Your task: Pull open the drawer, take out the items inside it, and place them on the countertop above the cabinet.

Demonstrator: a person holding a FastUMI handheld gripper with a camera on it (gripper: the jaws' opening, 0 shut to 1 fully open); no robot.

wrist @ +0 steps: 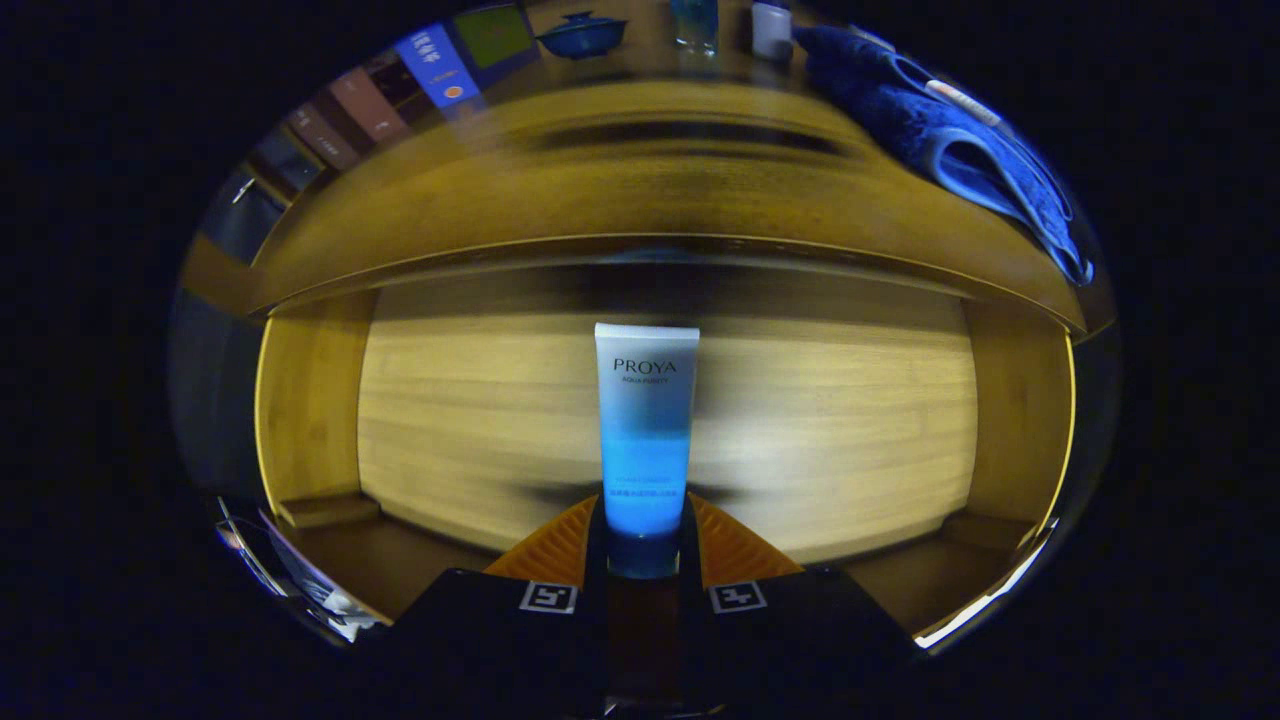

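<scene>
Over the open wooden drawer (420,420), the hand-held gripper (645,545) is pinching the blue tube (645,440) by its cap end, ready for lifting to the tabletop (620,190).

Tube (645,430) cap end hidden between the jaws; countertop (640,190) blurred

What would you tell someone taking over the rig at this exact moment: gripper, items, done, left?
Gripper: shut on the blue-and-white tube, both orange fingers pressing its capped end, the tube pointing forward over the drawer.
Drawer: pulled open; its wooden floor shows beyond the tube, with no other item visible on it.
Countertop: above the drawer; a blue towel hangs over its edge, and a blue lidded bowl sits further back.
Done: drawer opened, tube gripped.
Left: carry the tube up onto the countertop, release, then check the drawer corners.
</scene>
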